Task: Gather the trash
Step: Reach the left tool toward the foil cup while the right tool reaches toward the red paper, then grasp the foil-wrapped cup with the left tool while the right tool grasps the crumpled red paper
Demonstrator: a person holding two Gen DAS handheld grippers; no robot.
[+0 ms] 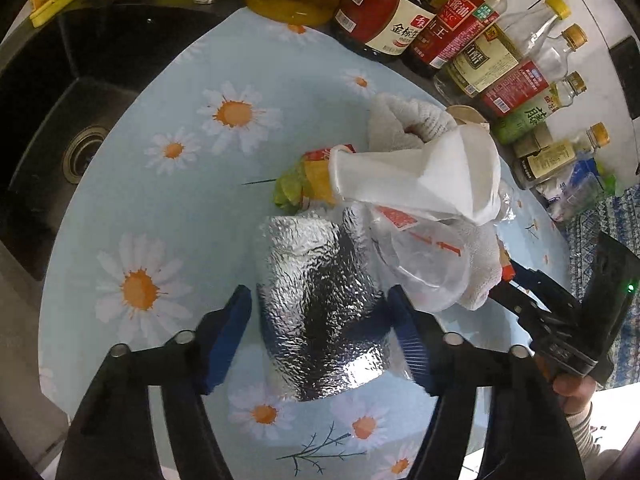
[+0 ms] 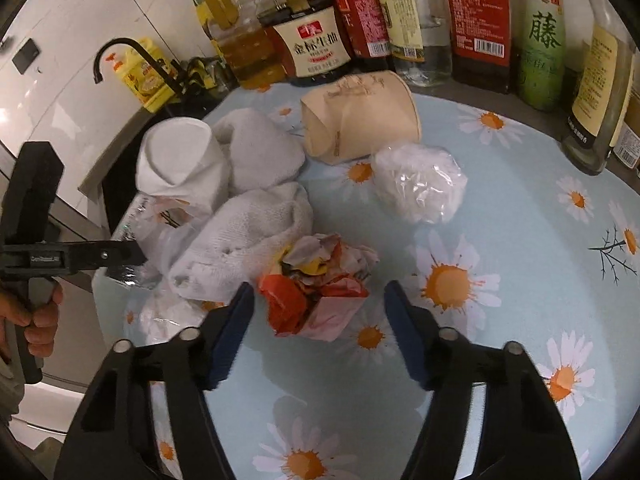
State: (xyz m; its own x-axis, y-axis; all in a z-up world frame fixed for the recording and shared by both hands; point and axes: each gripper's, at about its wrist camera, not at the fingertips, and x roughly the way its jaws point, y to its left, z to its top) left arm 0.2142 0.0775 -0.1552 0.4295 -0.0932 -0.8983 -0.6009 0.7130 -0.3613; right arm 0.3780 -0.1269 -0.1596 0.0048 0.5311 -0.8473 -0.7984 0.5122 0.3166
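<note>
- Left tongs [image 1: 320, 320] spread wide, blue pads either side of crinkled foil wrapper [image 1: 320, 308] on daisy-print bench [image 1: 168, 184]; contact with pads unclear.
- Right tongs [image 2: 320, 312] wide apart, straddling crumpled red-orange wrapper [image 2: 316, 284], not clamped.
- White towel [image 2: 248, 236] just left of that wrapper, touching it.
- Tan paper cup [image 2: 360, 116] on its side further back; clear plastic wad [image 2: 420, 184] beside it.
- White paper cup [image 2: 180, 164] tipped over by towel.
- Sauce bottles [image 2: 476, 20] along bench's back edge.
- Black sink [image 1: 52, 152] left of bench.
</note>
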